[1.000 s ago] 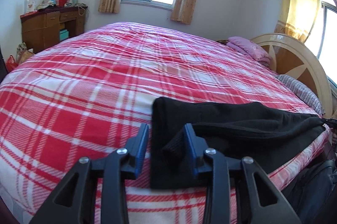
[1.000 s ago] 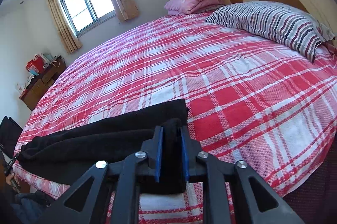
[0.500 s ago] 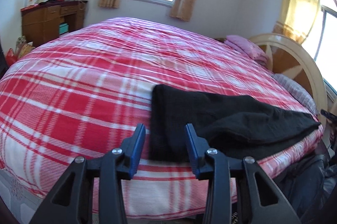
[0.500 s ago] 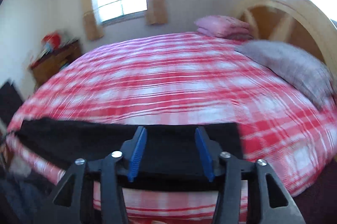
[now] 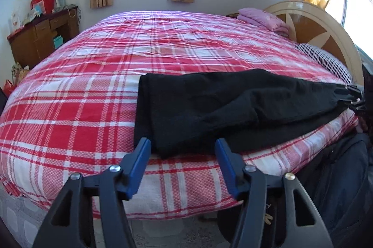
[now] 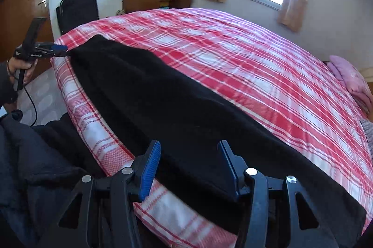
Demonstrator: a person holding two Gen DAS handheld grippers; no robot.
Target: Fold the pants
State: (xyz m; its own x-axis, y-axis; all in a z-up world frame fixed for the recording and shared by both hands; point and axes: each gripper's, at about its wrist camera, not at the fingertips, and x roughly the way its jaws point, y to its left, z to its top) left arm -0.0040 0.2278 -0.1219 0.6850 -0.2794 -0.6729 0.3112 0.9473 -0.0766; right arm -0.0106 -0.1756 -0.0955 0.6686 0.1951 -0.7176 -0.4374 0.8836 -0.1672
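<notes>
— So where are the black knit pants (image 5: 209, 103) lying?

— Stretched long along the near edge of the red-and-white plaid bedspread (image 5: 93, 89), one end almost at the drop to the tiled floor (image 5: 18, 222). Beyond them the spread runs wide to the far wall.

— How do they look?

— Doubled lengthwise, one leg over the other, with soft creases and a squared end.

— And the grippers?

— The left gripper (image 5: 183, 154) hovers just off that squared end, blue pads (image 5: 139, 164) well apart, nothing between them. The right gripper (image 6: 190, 161) is spread wide too, over the other end; whether it touches the cloth I cannot tell.

— Anything alongside?

— A dark padded coat (image 6: 28, 166) against the mattress side.
</notes>
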